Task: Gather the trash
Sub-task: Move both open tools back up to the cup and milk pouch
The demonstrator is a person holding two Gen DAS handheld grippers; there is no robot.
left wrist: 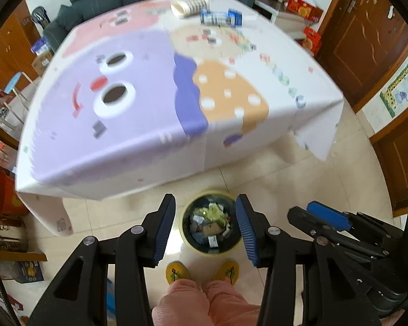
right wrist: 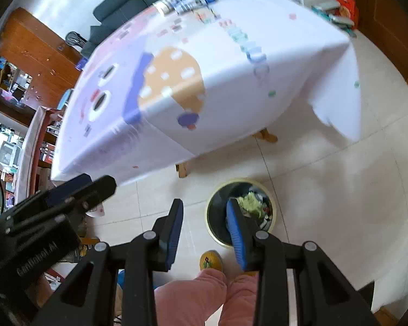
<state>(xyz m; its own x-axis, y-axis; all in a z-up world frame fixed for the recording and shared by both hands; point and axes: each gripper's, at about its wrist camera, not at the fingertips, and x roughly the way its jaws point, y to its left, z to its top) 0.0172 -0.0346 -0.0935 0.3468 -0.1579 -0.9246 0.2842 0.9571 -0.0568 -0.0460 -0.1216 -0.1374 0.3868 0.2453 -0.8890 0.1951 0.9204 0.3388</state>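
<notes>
- Hovering above the floor, left gripper (left wrist: 205,226) with jaws apart, nothing between the blue pads, only the bin seen through the gap
- right gripper (right wrist: 204,233) same: jaws apart and empty, right finger overlapping the bin rim in its own view
- each gripper shows in the other's camera, side by side, near each other, not touching
- trash bin (left wrist: 186,240) directly below on the tile floor, yellow rim, dark liner, already holding crumpled paper, green scraps and wrappers
- person's slippers (left wrist: 176,271) just behind the bin, pink trousers at the frame bottom
- table with cartoon tablecloth (left wrist: 138,125) ahead of the bin; near half is bare cloth
- remaining trash sits at the far edge: a ribbed tan tube (left wrist: 189,5) lying on its side and a blue-white bottle (left wrist: 220,17) next to it, also on its side; both blurred, labels unreadable
- in the right view the same 2 items sit top centre, well apart from both grippers
- handling guess: both look light and empty, thin-walled, round, so likely to roll and to slip on smooth plastic
- take hold across the middle of the body, jaws square to the long axis, moderate squeeze so the wall does not collapse
- risk: cloth is loose, dragging an item could bunch it
- judged progress: bin part full, 2 items left
</notes>
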